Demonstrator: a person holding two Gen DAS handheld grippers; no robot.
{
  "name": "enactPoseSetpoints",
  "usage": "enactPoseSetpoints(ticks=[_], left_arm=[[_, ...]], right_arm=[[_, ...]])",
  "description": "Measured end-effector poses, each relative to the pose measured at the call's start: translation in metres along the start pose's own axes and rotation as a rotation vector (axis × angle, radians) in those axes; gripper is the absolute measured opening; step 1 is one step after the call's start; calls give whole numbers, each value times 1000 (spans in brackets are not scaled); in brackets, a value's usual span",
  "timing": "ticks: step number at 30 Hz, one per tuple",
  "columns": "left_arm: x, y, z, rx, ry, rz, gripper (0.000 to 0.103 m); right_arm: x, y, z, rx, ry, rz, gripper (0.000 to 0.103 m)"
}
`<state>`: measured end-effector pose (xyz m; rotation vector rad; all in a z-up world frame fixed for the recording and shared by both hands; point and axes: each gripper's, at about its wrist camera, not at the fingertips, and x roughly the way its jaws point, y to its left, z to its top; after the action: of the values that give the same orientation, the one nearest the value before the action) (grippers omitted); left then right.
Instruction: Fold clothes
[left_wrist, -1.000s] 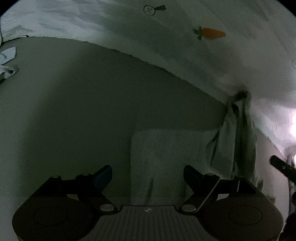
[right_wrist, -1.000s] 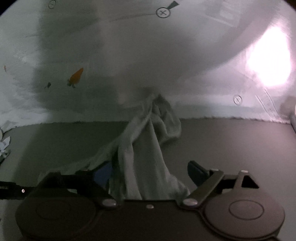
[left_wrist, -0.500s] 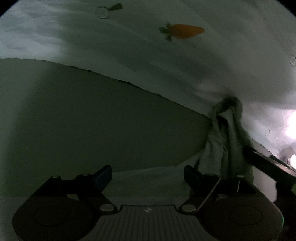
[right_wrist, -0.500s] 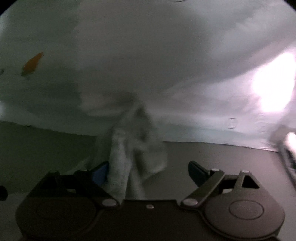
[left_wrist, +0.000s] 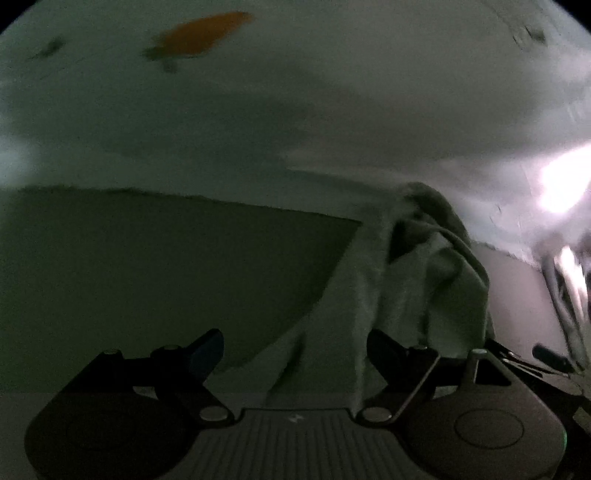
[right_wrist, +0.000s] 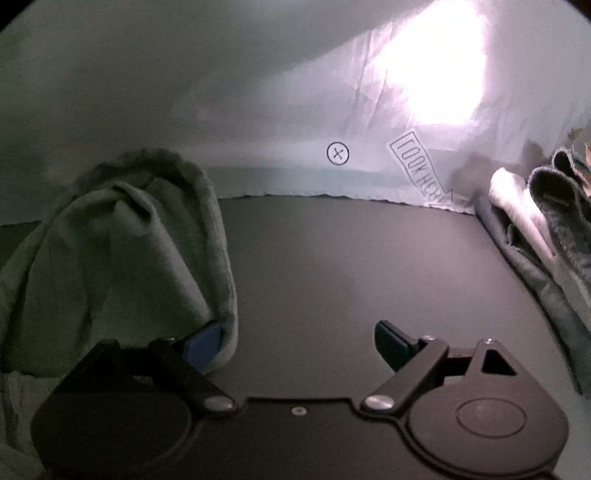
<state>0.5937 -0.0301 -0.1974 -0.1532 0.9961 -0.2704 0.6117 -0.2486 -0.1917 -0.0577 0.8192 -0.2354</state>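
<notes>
A pale green garment (left_wrist: 417, 280) is found heaped in a crumpled, upright mound on a dark mat (left_wrist: 155, 273), with part of it spread flat toward the near edge. Behind the mat a white printed sheet (left_wrist: 295, 122) is seen, bearing an orange carrot motif (left_wrist: 201, 35) – blurred in the left wrist view.

The left gripper (left_wrist: 295, 347) is observed with its fingers spread wide; nothing is pinched between them. Its right finger (left_wrist: 388, 350) stands just in front of the garment's lower folds, though contact cannot be confirmed in the dim light.

The right gripper (right_wrist: 295, 339) is likewise spread, with bare mat between its fingers. Its left finger, tipped in blue (right_wrist: 205, 345), lies against or just beside the garment's thick hem (right_wrist: 221, 266) – which of the two cannot be told.

In the right wrist view the garment (right_wrist: 110, 251) occupies the left side. A stack of folded clothes (right_wrist: 543, 236) is noted at the mat's right edge, well apart from the garment. On the sheet a circled cross (right_wrist: 338, 153) and a lettered arrow print (right_wrist: 419, 168) are visible beneath a bright glare.
</notes>
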Motion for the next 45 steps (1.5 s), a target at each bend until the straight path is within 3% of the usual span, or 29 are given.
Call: enactPoseSetpoints(ticks=[4,8,13,15,17,20,23,28,41,43,45], left_arm=[[22,-26,10,137,-1,46,85],[39,-40,13,268,-11,172,86],[21,-24,16,210,-90,298,86],[11,-13,17,181,-111,371,86],[0,1,18,127,-110,381,86],[-20,13,14,66,-122,376,86],[-28,9,7,77,-135,364,86],[-19,9,9,61,-122,372,86],[26,21,39,42,-66,319,86],[31,23,43,39,-64,333,86],[29,23,44,48,-76,374,86]], right_arm=[[2,1,2,20,-5,16,90],[3,-2,0,26,-15,26,90],[-11,-7,-1,31,-79,-11,90],[-18,-11,0,25,-103,-87,79],[-22,-21,3,21,-113,-177,79],[-30,-50,7,103,-106,-184,79],[-36,-67,13,182,-100,-69,81],[-28,-43,18,161,-76,148,85],[52,28,49,-116,49,282,87],[51,32,51,-149,29,248,86],[48,33,53,-195,-14,140,81]])
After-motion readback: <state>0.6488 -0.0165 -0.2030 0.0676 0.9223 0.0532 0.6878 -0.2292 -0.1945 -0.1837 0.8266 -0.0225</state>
